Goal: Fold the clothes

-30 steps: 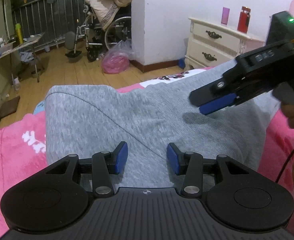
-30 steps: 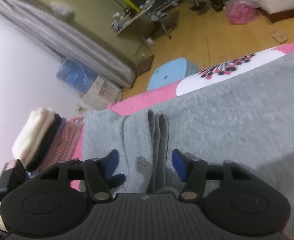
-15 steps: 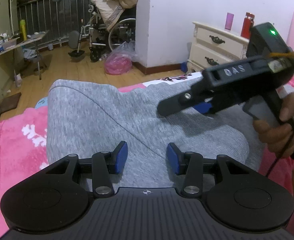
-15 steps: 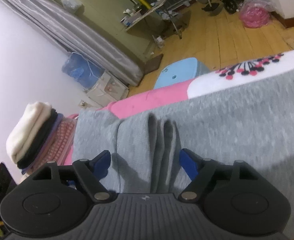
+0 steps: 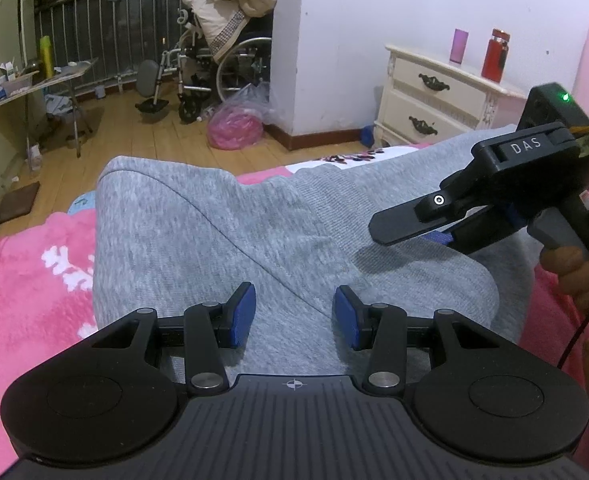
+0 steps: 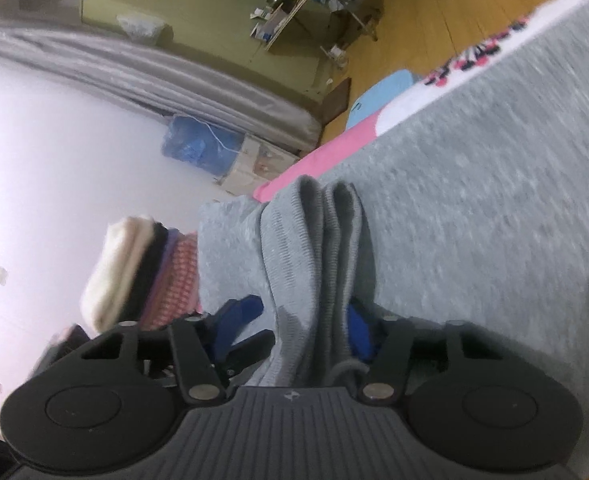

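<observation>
A grey sweatshirt (image 5: 214, 232) lies spread over the pink bed. My left gripper (image 5: 294, 316) hovers low over its near part, jaws open, with only flat fabric under them. At the right of the left wrist view my right gripper (image 5: 398, 236) points left just above the cloth, held by a hand (image 5: 582, 264). In the right wrist view the right gripper (image 6: 306, 320) is closing around an upright ribbed fold (image 6: 314, 248) of the sweatshirt (image 6: 474, 200). The fold stands between the blue pads, and the left pad still shows a small gap.
A stack of folded clothes (image 6: 134, 272) sits on the bed beyond the sweatshirt's far end. The pink bedspread (image 5: 26, 272) shows at the left. A white nightstand (image 5: 434, 96) stands past the bed, with a wheelchair (image 5: 214, 64) on the wooden floor.
The right gripper reached left over the sweatshirt, then drew back right and sank, rolling as it went. Its jaws widened, then narrowed around the ribbed fold. The left gripper stayed still.
</observation>
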A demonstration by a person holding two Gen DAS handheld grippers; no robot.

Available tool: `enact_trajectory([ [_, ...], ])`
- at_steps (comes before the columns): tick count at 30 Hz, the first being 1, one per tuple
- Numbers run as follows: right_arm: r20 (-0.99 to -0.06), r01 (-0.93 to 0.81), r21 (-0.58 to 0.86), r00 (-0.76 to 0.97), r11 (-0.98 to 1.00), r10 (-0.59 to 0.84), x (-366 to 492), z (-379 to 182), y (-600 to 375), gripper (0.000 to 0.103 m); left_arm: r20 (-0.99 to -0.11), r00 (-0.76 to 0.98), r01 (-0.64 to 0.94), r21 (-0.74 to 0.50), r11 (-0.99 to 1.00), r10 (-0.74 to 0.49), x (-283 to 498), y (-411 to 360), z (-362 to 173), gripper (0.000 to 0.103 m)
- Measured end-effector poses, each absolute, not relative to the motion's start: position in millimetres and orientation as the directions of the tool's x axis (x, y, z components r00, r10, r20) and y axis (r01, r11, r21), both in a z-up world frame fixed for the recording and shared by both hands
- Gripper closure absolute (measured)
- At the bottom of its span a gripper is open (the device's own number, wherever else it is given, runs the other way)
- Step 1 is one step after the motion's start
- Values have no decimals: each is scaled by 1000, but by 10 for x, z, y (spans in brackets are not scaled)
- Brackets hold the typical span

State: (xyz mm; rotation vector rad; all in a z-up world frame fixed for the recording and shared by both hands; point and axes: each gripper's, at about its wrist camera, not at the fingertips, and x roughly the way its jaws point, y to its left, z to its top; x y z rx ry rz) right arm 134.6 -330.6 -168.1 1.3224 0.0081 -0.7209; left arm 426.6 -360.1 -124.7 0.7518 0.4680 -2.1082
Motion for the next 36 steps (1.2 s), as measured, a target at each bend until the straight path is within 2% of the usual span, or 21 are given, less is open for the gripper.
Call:
enact_trajectory([
  [2,-387,459,888,794,43,-469,1296,-1739,-3320,57,-654,-479,808,-68,-585,-586,4275,-3596,-1255,59],
  [9,-401,455,890,803,19,-442,1465,-1788,-3495,62,-648,-483,813,-84,-576,-589,4291,-3599,-1264,59],
  [11,-411,465,885,797,17,-443,1501,-1792,-3501,70,-648,-483,814,-86,-574,-589,4298,-3601,-1263,59],
  [14,-410,460,888,789,-2,-458,1489,-1800,-3446,75,-649,-480,815,-81,-573,-590,4284,-3593,-1253,59],
  [19,-437,479,877,760,-41,-481,1527,-1684,-3411,77,-656,-474,816,-75,-573,-588,4267,-3598,-1165,59],
  [24,-445,494,868,731,-48,-517,1434,-1552,-3318,78,-646,-493,823,-129,-554,-582,4304,-3643,-1022,58],
  [29,-492,564,824,674,-46,-551,1214,-1407,-3250,78,-625,-502,837,-175,-519,-598,4340,-3717,-954,58],
  [36,-578,694,720,592,-9,-562,999,-1179,-3176,78,-652,-471,855,-173,-489,-593,4298,-3790,-990,58],
])
